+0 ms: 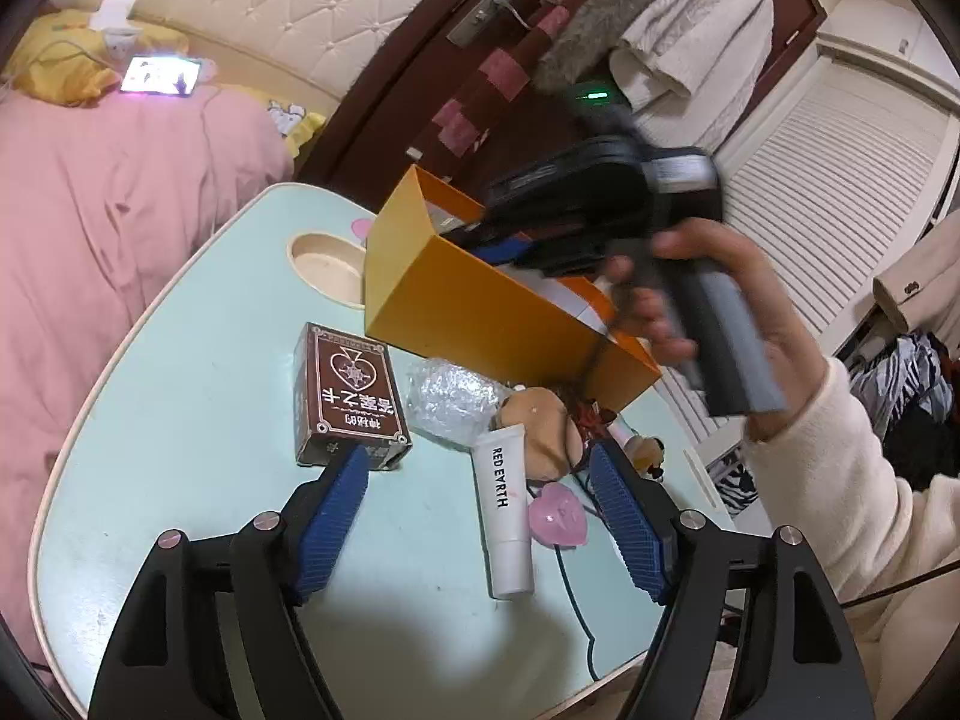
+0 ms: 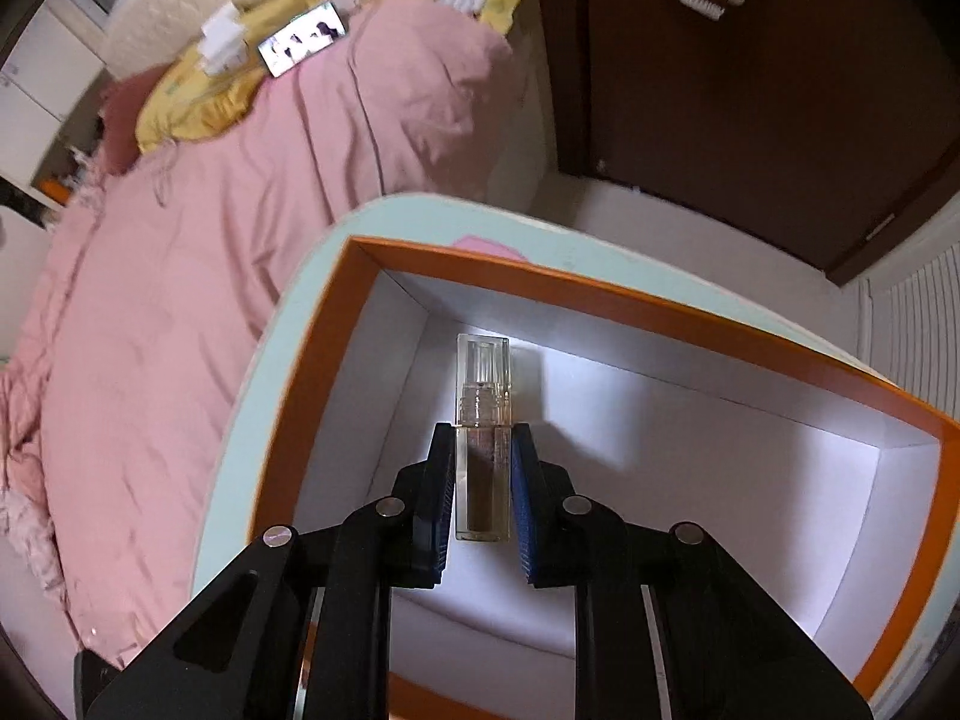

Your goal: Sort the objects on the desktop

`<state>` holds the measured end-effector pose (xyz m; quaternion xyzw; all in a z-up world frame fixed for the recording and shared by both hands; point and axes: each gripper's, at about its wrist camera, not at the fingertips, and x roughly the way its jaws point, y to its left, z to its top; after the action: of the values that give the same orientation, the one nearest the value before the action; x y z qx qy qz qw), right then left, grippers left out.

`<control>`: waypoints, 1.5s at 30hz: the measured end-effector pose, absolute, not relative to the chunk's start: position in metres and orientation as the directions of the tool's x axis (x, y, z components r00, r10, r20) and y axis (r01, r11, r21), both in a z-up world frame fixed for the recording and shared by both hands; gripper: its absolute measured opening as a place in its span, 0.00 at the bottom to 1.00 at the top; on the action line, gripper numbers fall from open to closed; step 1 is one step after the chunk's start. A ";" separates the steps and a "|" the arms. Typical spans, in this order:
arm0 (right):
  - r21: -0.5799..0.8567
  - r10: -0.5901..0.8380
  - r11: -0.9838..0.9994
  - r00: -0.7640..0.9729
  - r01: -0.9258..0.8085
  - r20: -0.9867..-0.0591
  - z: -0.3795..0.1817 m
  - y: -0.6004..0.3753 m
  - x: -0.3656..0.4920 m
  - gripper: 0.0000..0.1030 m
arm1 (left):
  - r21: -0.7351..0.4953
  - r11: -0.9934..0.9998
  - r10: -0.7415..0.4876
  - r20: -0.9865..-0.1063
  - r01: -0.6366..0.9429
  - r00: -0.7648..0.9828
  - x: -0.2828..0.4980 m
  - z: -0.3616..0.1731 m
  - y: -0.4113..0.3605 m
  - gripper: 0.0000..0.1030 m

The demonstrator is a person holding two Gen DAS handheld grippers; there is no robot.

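Pinching clear bottle (image 2: 482, 420) in right gripper (image 2: 482, 480), hanging it over orange box (image 2: 600, 294), long way pointing fwd, box right below; holding left gripper (image 1: 480, 516) spread wide nr white tube (image 1: 503, 516)

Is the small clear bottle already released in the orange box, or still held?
Held. The right tongs are shut on the clear bottle, above the orange box's white floor.

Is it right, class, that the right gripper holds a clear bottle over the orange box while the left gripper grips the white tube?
Not quite. The left gripper is open over the white tube, as the left wrist view shows. The right gripper holds the clear bottle over the orange box.
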<state>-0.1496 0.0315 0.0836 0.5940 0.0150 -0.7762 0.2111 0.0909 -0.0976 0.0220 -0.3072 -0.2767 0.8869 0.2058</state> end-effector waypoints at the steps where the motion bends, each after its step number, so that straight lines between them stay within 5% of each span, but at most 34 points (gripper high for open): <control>1: 0.234 -0.322 -0.907 -0.216 0.351 -0.922 0.086 0.034 -0.147 0.18 | -0.615 -0.764 0.532 -0.432 -0.193 -0.728 0.091 0.022 -0.098 0.73; 12: 0.407 -0.552 -0.824 -0.395 0.395 -0.734 0.165 0.133 -0.045 0.18 | -0.579 -0.798 0.479 -0.445 -0.165 -0.757 0.095 0.024 -0.097 0.81; 28: 0.289 -0.398 -0.904 -0.374 0.314 -0.838 0.072 0.182 0.039 0.19 | -0.480 -0.864 0.426 -0.541 -0.150 -0.725 0.100 0.025 -0.070 0.81; 35: 0.249 -0.407 -0.905 -0.527 0.345 -0.746 0.085 0.188 0.054 0.31 | -0.391 -0.912 0.344 -0.559 -0.126 -0.754 0.110 0.036 -0.061 0.82; 36: 0.242 -0.411 -0.903 -0.553 0.354 -0.725 0.087 0.190 0.059 0.39 | -0.366 -0.923 0.324 -0.566 -0.122 -0.757 0.112 0.038 -0.059 0.82; 37: 0.227 -0.406 -0.906 -0.583 0.358 -0.704 0.089 0.192 0.066 0.59 | -0.337 -0.934 0.301 -0.573 -0.116 -0.762 0.114 0.040 -0.055 0.83; 39: 0.195 -0.396 -0.911 -0.638 0.363 -0.660 0.092 0.196 0.081 0.78 | -0.279 -0.954 0.257 -0.586 -0.107 -0.768 0.119 0.042 -0.049 0.83; 45: 0.120 -0.326 -0.936 -0.690 0.330 -0.647 0.079 0.201 0.111 0.78 | -0.174 -0.980 0.184 -0.623 -0.094 -0.760 0.126 0.039 -0.038 0.86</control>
<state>0.1111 0.2011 0.0787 0.3512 0.0032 -0.9191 0.1786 0.1262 -0.0383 0.0387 -0.3383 -0.0663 0.9358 0.0742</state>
